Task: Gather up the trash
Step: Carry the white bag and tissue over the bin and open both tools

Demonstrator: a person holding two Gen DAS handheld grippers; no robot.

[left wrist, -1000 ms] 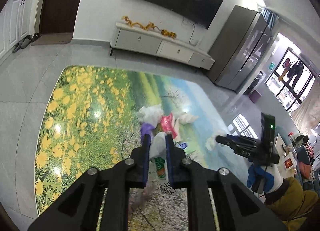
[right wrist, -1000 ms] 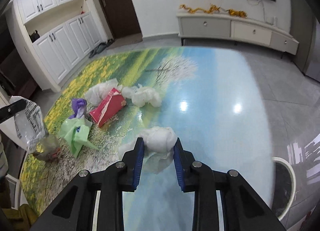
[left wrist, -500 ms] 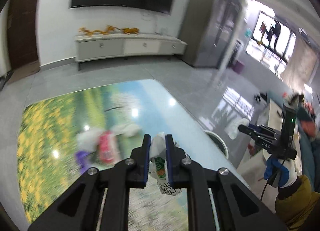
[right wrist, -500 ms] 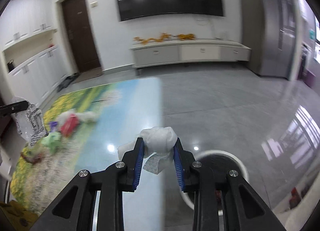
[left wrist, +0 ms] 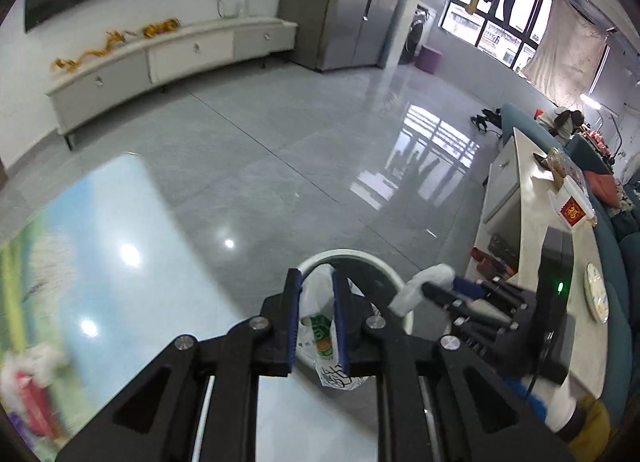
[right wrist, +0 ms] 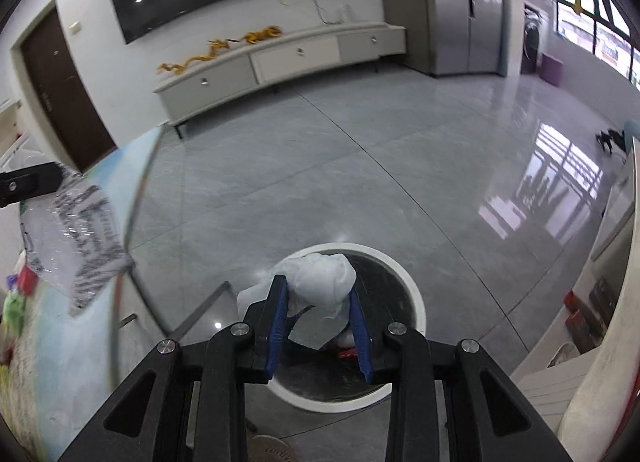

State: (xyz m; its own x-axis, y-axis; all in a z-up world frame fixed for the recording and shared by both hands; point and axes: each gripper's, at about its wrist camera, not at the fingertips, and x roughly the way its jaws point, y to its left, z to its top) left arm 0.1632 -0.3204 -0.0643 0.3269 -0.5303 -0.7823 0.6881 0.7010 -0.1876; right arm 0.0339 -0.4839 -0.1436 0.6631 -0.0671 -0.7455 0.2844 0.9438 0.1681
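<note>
Trash in both claws: we have the left gripper (left wrist: pixel 316 282) clamped on a clear plastic bag (left wrist: pixel 320 336) with green print, which hangs down between the blue pads. We have the right gripper (right wrist: pixel 319 290) clamped on a white crumpled tissue wad (right wrist: pixel 324 282).

Both loads sit over the round white-rimmed bin (right wrist: pixel 414 302) on the grey tile floor; neither is inside it. In the right wrist view the wad covers the bin opening from about 11 o'clock, dark liner behind it, something red at the bottom near 6 o'clock.

From the left wrist view the bin rim (left wrist: pixel 362 256) shows at 12 o'clock past the fingertips, and the right gripper (left wrist: pixel 430 290) with its wad comes in at 3 o'clock.

More trash is on the printed table (left wrist: pixel 100 246) at 8 o'clock, blurred.
</note>
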